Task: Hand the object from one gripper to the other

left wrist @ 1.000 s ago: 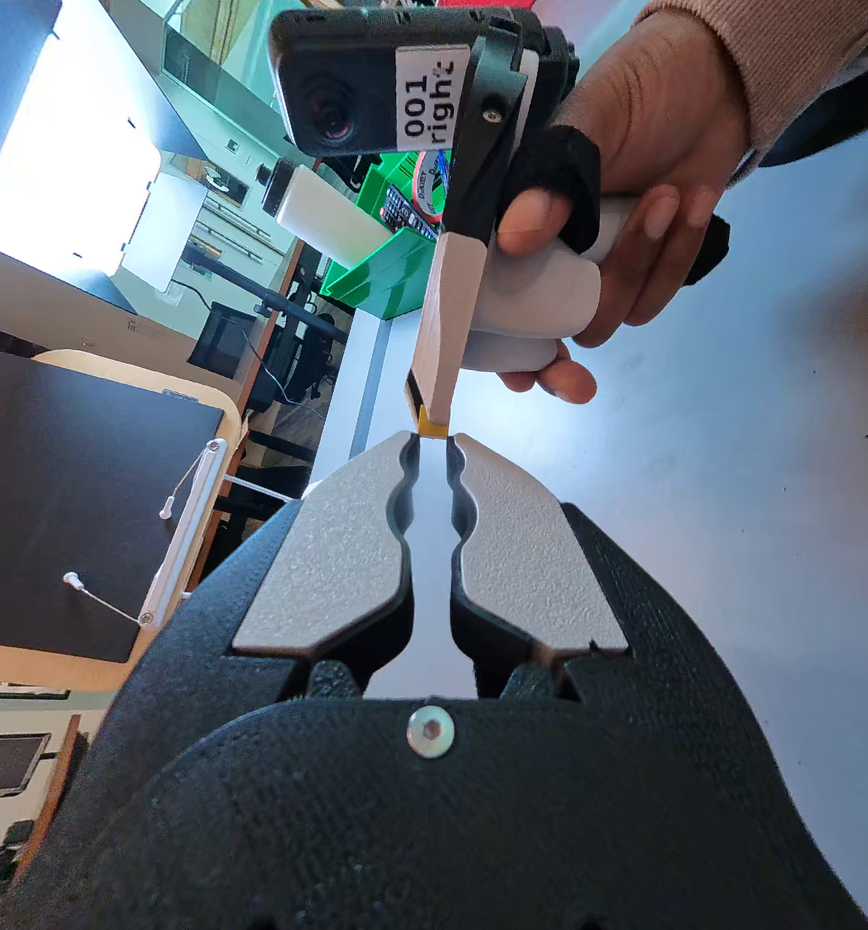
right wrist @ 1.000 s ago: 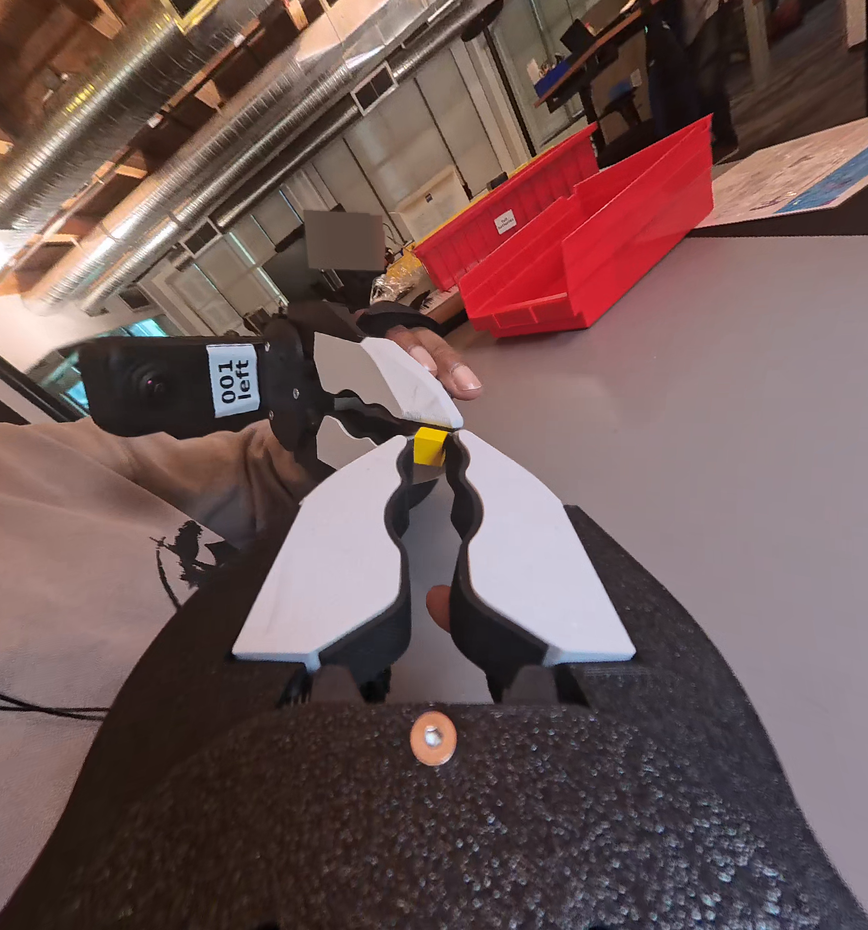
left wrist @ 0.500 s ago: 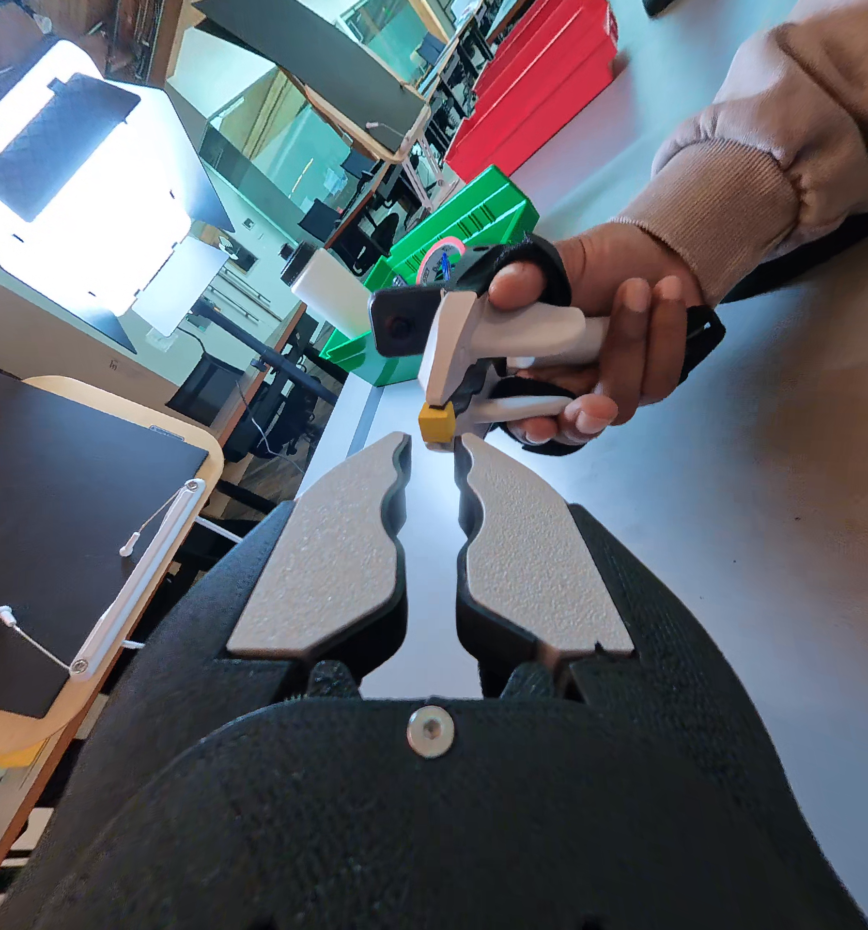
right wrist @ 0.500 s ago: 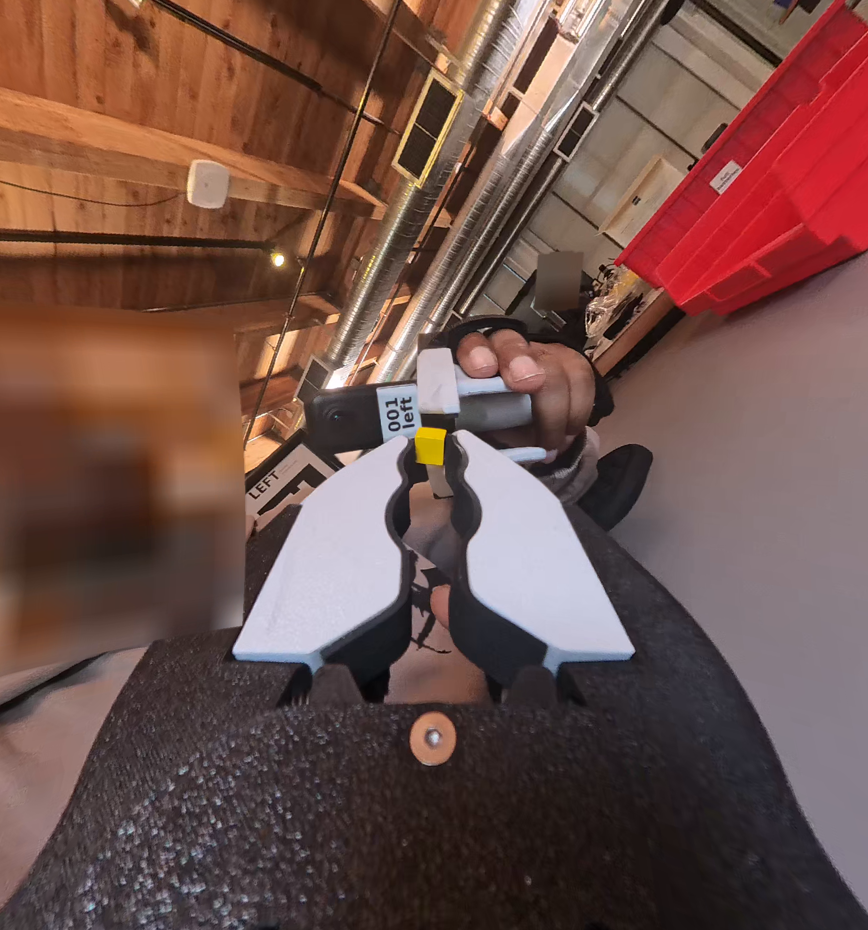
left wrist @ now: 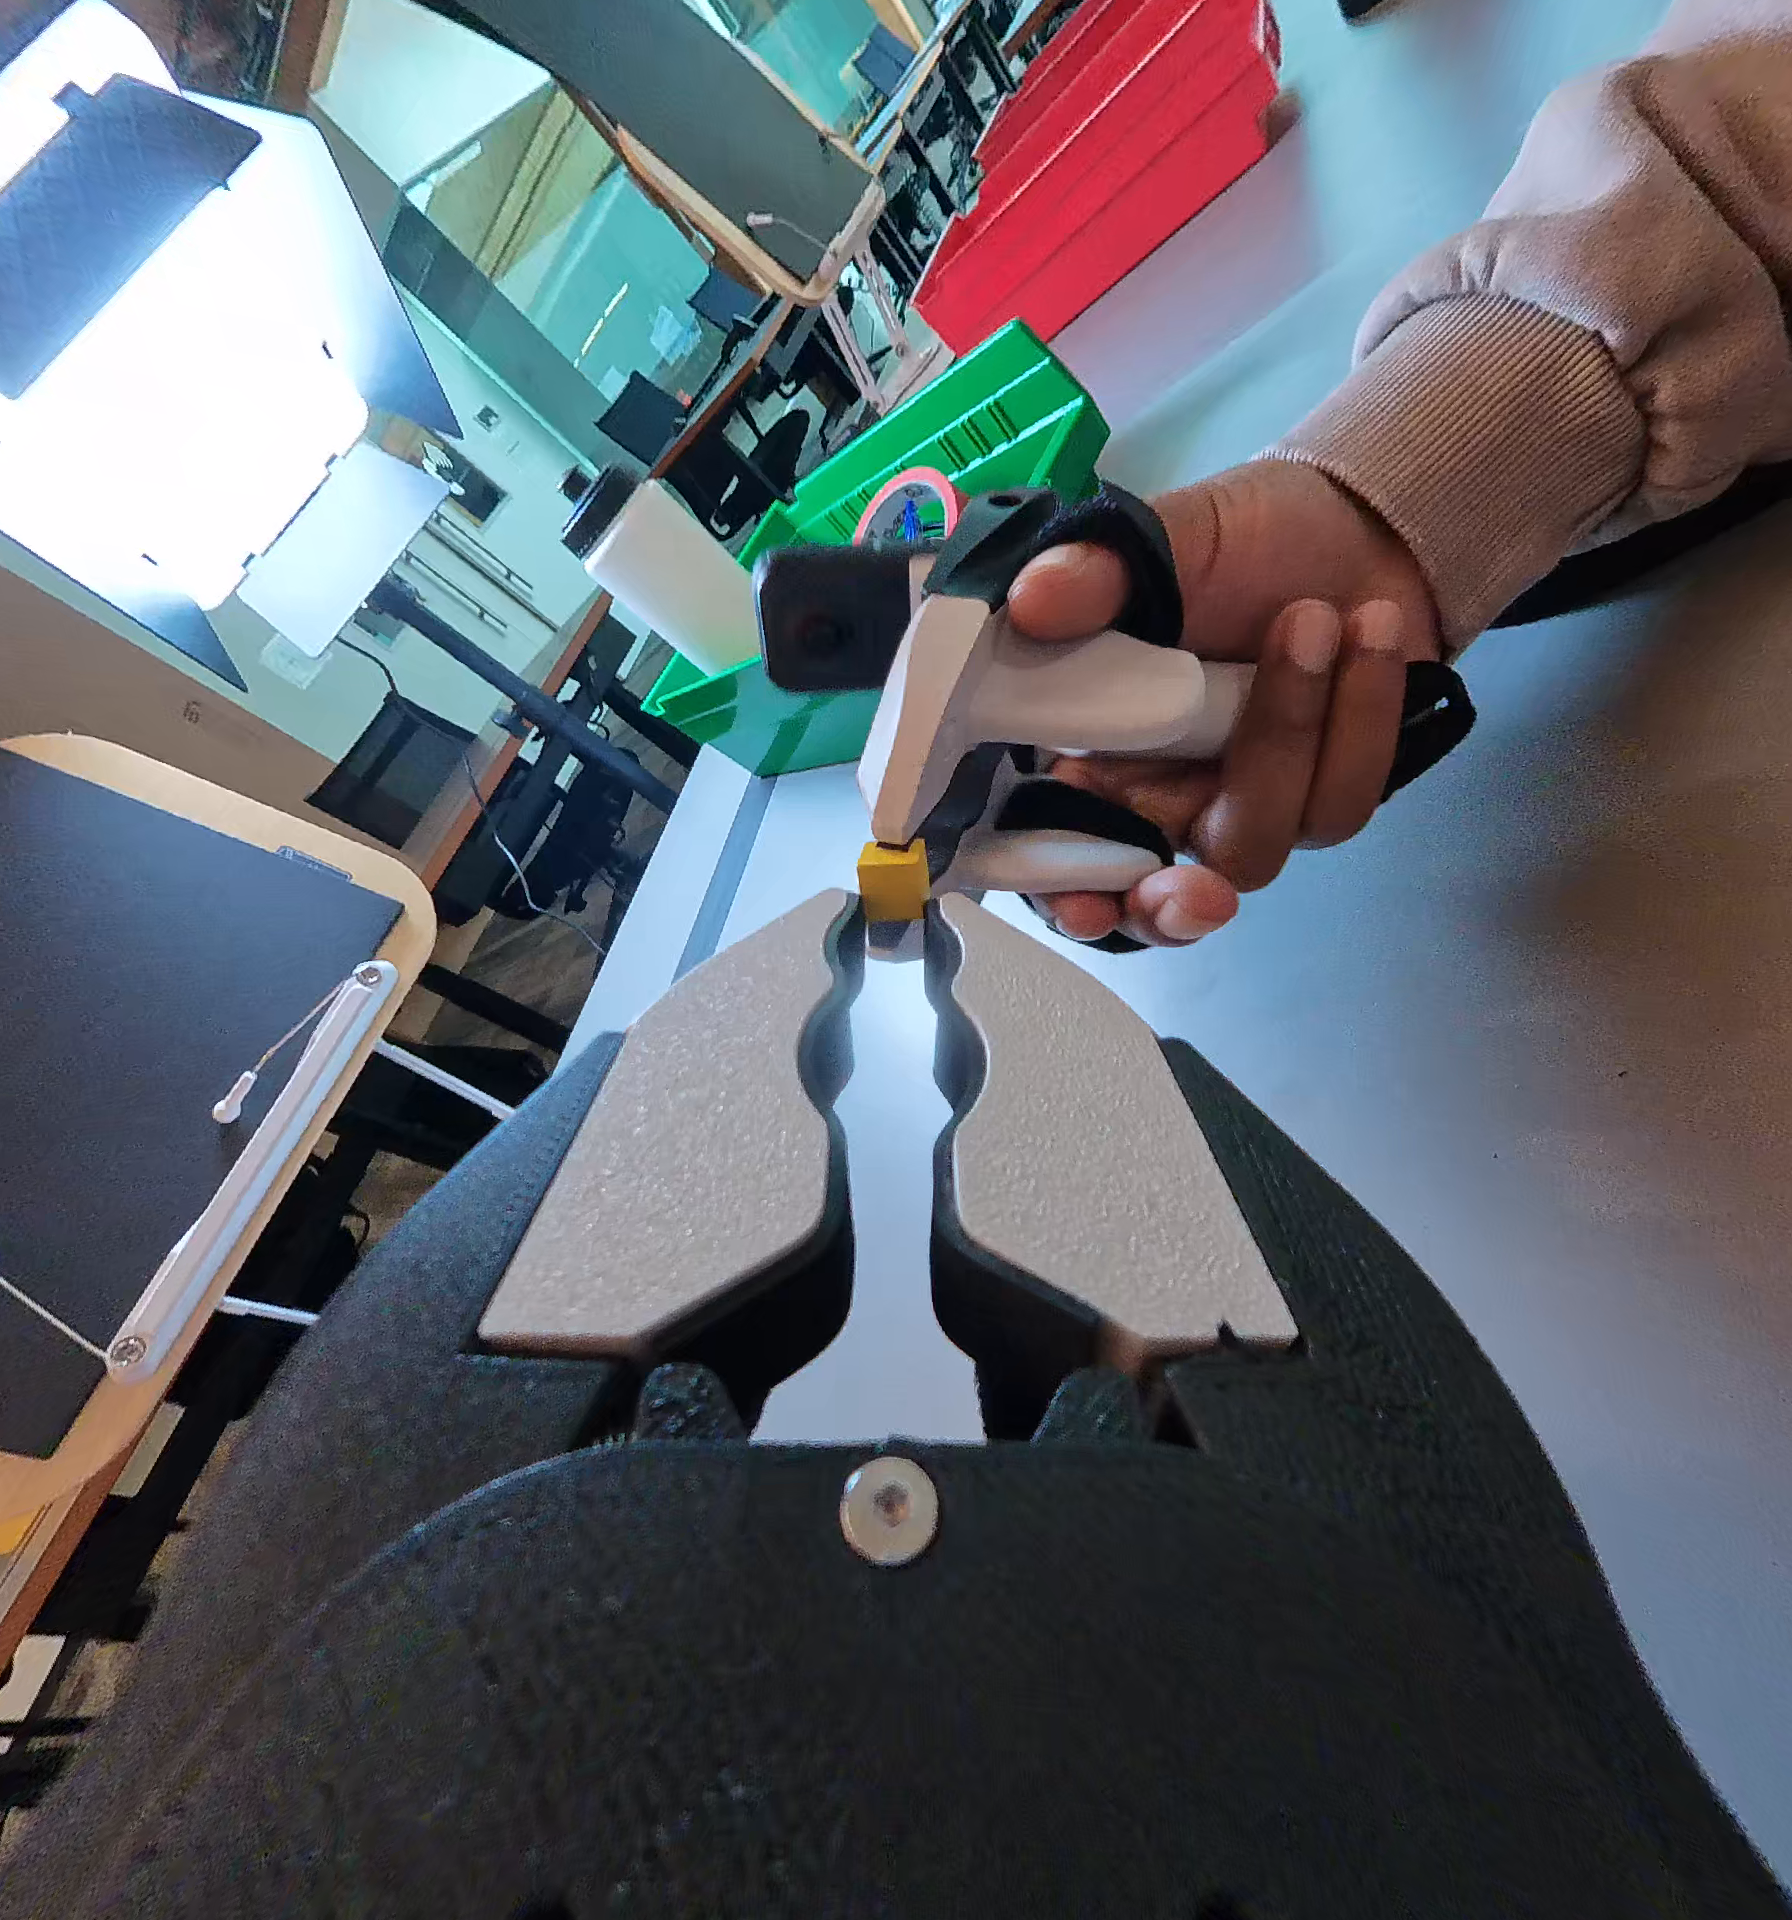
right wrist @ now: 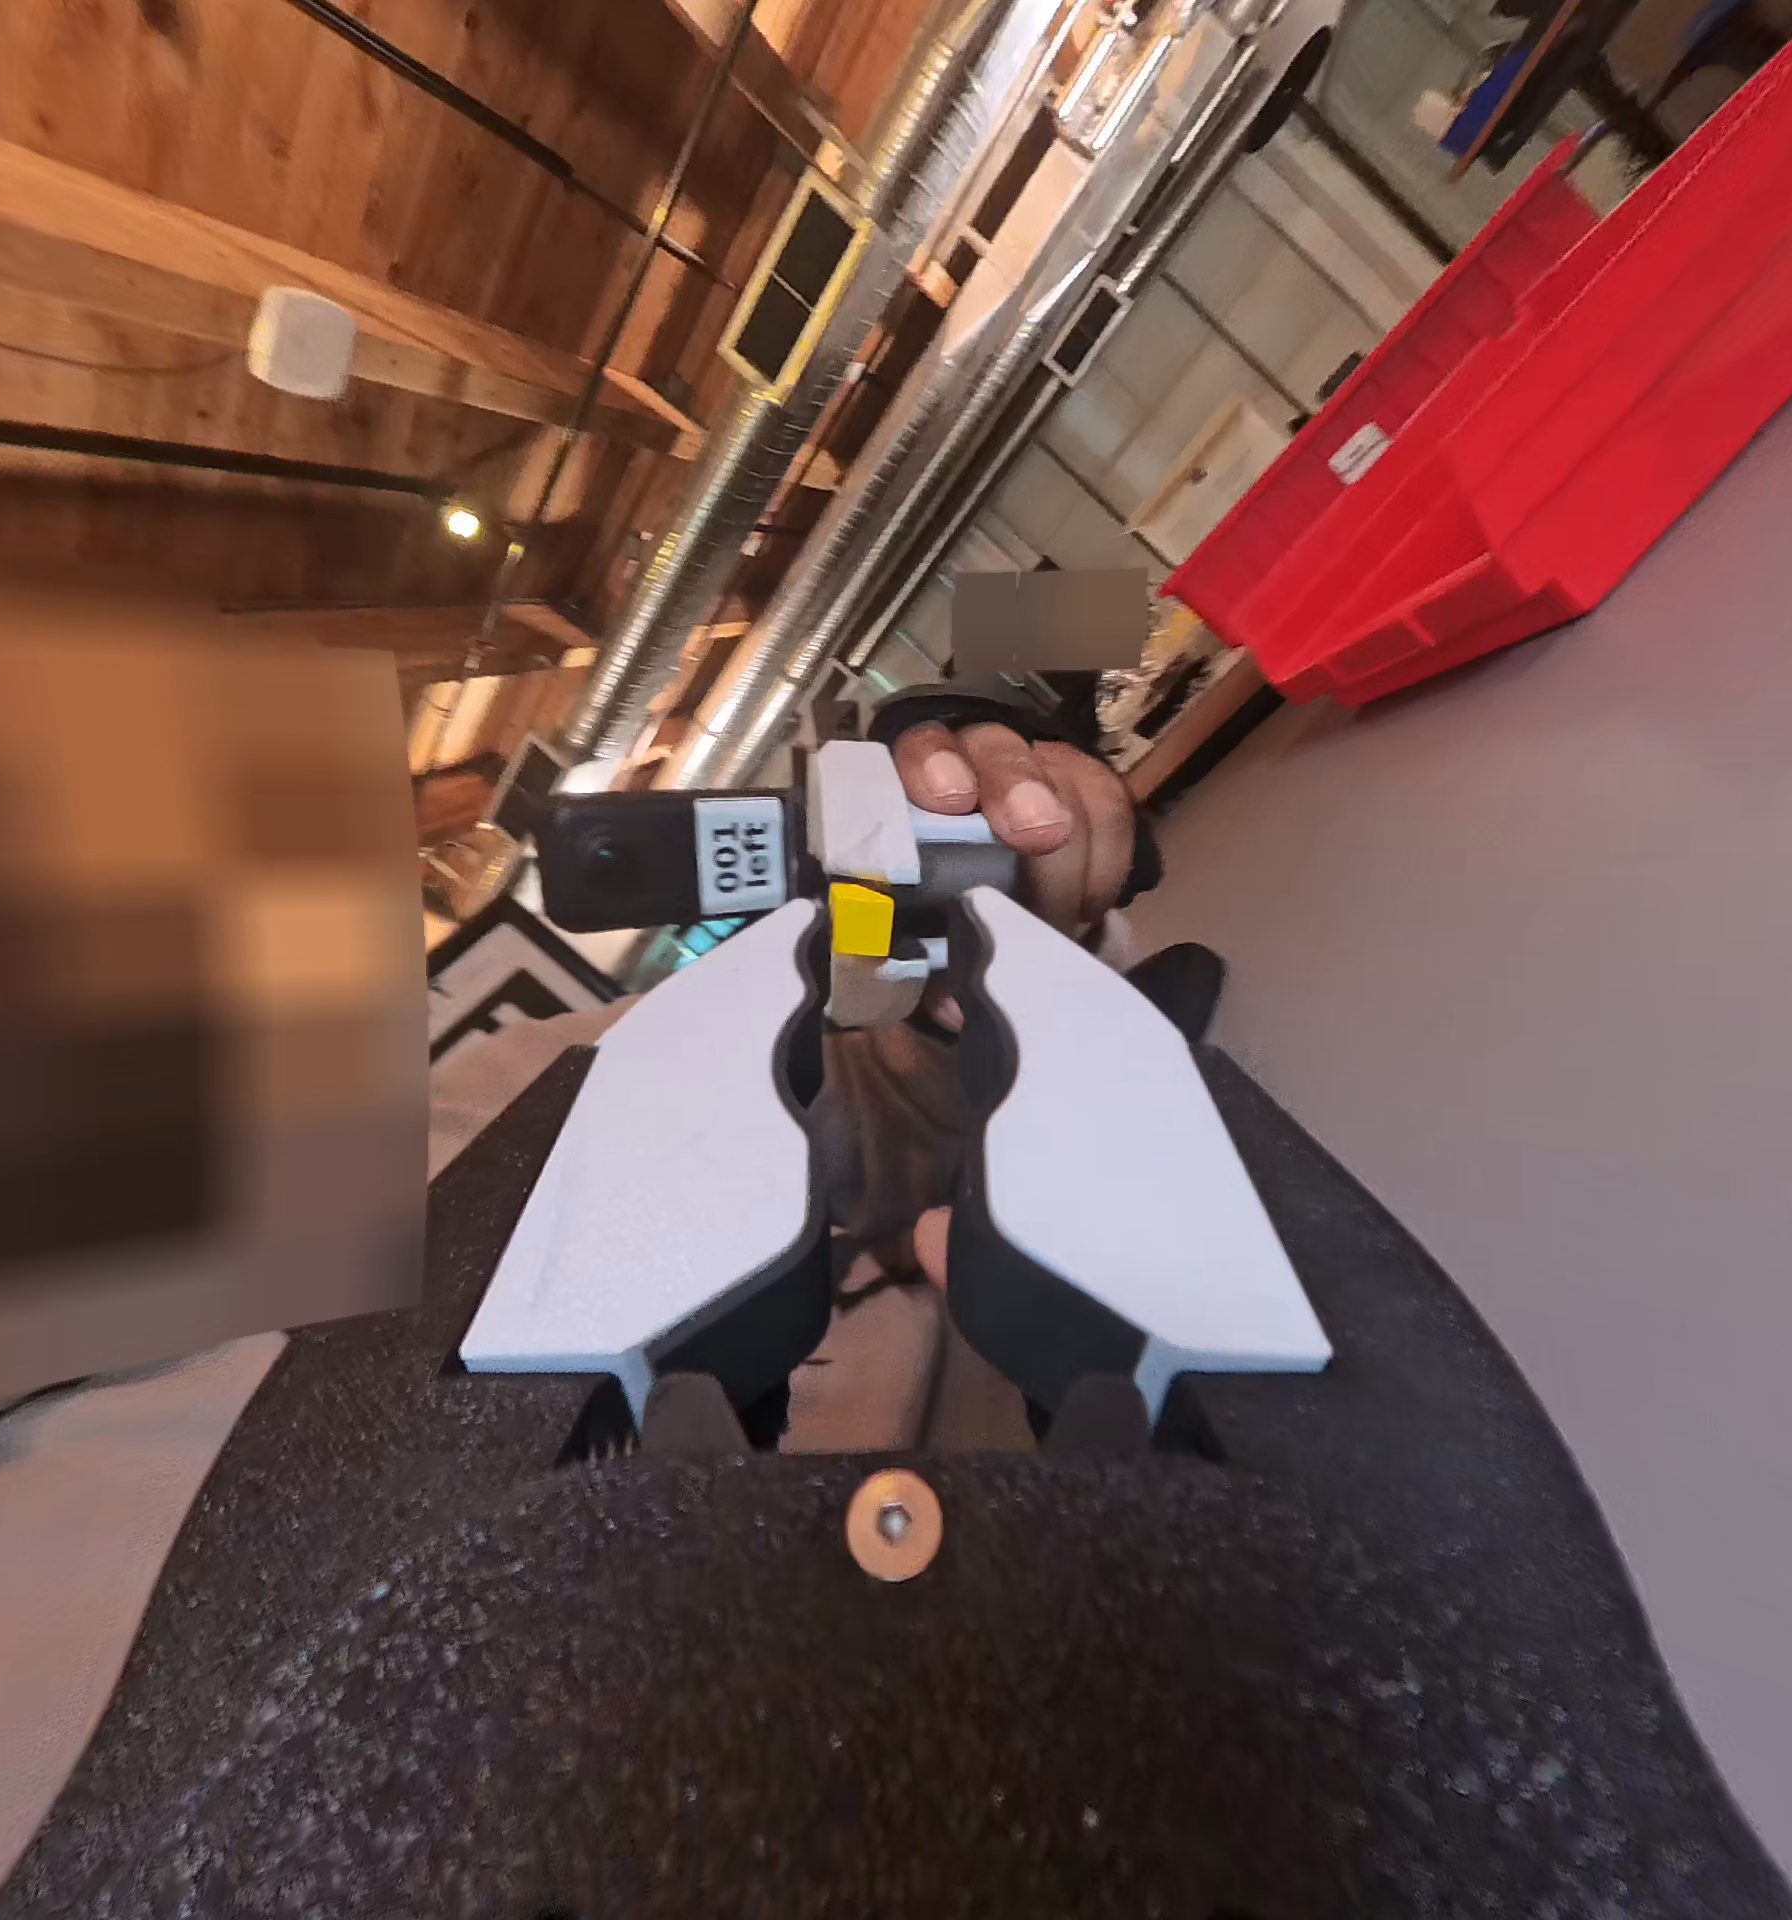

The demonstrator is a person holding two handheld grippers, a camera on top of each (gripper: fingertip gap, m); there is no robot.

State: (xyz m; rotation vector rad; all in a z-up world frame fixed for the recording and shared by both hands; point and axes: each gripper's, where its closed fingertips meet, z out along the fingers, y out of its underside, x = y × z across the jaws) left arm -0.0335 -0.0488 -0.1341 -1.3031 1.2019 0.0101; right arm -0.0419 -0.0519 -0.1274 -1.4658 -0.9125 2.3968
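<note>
- The yellow cube [left wrist: 892, 883] is pinched at the tips of the left claw [left wrist: 892, 920], above the grey surface [left wrist: 1494, 1143].
- The right claw [right wrist: 890, 906] is parted slightly wider than the cube, around it.

Small yellow cube [left wrist: 891, 881] held in the air at my fingertips

It sits dead ahead at 12 o'clock, pinched square between the tips of my left gripper [left wrist: 893, 928]. One face touches my right gripper's [right wrist: 892, 930] finger at its 9 o'clock, with a gap towards 3 o'clock.
</note>
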